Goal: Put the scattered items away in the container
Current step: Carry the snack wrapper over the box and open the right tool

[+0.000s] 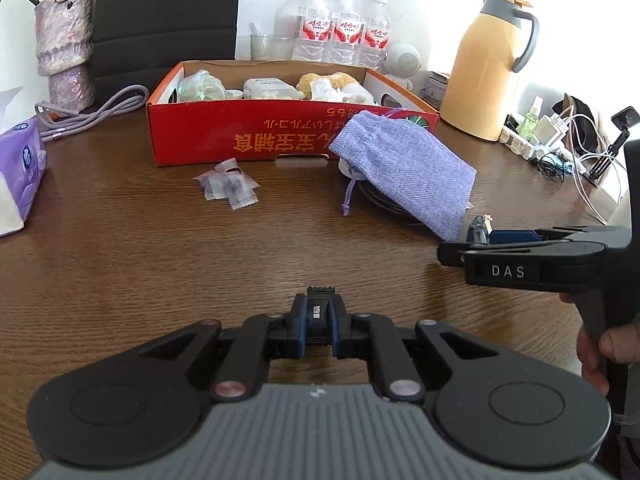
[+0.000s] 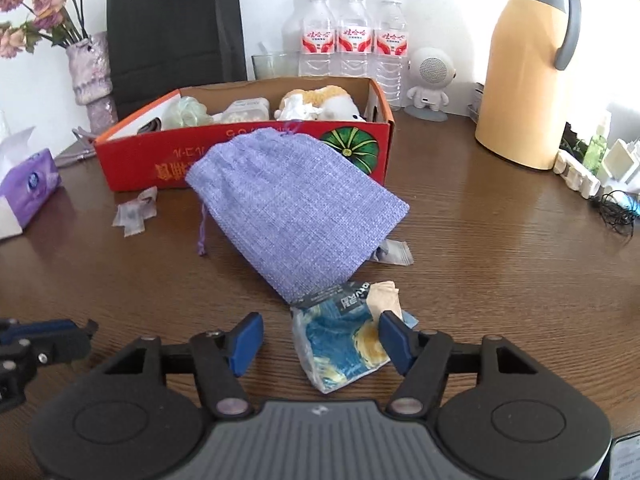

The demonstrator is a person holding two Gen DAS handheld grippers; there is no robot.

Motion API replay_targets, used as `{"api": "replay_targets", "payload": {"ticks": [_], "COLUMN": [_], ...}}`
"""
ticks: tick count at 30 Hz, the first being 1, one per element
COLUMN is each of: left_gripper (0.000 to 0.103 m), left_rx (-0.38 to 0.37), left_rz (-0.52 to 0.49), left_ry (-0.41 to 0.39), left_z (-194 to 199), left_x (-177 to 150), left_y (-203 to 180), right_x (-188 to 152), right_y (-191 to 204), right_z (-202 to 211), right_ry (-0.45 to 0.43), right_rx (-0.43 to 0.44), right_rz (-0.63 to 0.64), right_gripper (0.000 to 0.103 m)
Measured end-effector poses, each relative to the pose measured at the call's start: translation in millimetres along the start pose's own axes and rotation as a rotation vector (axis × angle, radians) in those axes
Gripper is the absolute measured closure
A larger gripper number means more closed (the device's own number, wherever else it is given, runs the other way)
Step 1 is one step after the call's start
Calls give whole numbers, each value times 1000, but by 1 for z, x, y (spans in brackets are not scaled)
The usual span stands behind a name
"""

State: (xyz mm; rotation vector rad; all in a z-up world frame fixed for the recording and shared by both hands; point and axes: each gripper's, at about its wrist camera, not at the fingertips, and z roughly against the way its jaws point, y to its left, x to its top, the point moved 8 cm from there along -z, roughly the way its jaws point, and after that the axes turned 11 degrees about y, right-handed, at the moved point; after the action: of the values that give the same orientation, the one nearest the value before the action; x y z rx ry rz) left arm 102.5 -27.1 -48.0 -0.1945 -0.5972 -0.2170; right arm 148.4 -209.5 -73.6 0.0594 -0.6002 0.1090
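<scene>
A red cardboard box with several items inside stands at the back of the wooden table. A purple cloth pouch leans on its front. Small clear sachets lie left of the pouch. A blue and yellow tissue packet lies between the fingers of my open right gripper, which also shows in the left wrist view. My left gripper is shut and empty above bare table.
A tissue pack lies at the left. A vase, water bottles, a yellow jug, a small white speaker and chargers with cables ring the back and right. A small wrapper lies by the pouch.
</scene>
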Motion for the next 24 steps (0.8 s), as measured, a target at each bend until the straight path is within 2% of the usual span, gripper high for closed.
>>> {"api": "replay_targets", "payload": {"ticks": [2,3,5,7,10,13,16,19,22,24], "left_gripper": [91,91,91,91,91,91,91,91,91,91], "left_rx": [-3,-5,-8,-9,-15,-19,-29,-27,15,21], "left_rz": [3,4,4,2,-19,-44,-71,-99,-120,-120], "left_ry": [-1,-2,-2,-4,-15,-35,-96,-147,-205,-216], "left_z": [0,0,0,1,3,8,20,27,28,22], "left_x": [0,0,-1,-1,0,9,32,64,110,144], "left_y": [0,-1,-2,-4,-9,-16,-21,-24,-22,-16], "right_x": [-1,-1,-4,-6,-4,6,28,65,115,150], "right_y": [-5,-6,-6,-6,-11,-13,-9,-8,-9,-11], "right_z": [2,2,5,10,24,42,59,72,82,77], "right_ry": [-6,-8,-8,-3,-37,-89,-139,-203,-265,-279], "right_rx": [-64,-66,-55,-45,28,26,54,42,42,29], "right_rz": [-11,-13,2,22,-18,-5,26,86,132,170], "right_gripper": [72,72,88,99,99,99,99,99,99,99]}}
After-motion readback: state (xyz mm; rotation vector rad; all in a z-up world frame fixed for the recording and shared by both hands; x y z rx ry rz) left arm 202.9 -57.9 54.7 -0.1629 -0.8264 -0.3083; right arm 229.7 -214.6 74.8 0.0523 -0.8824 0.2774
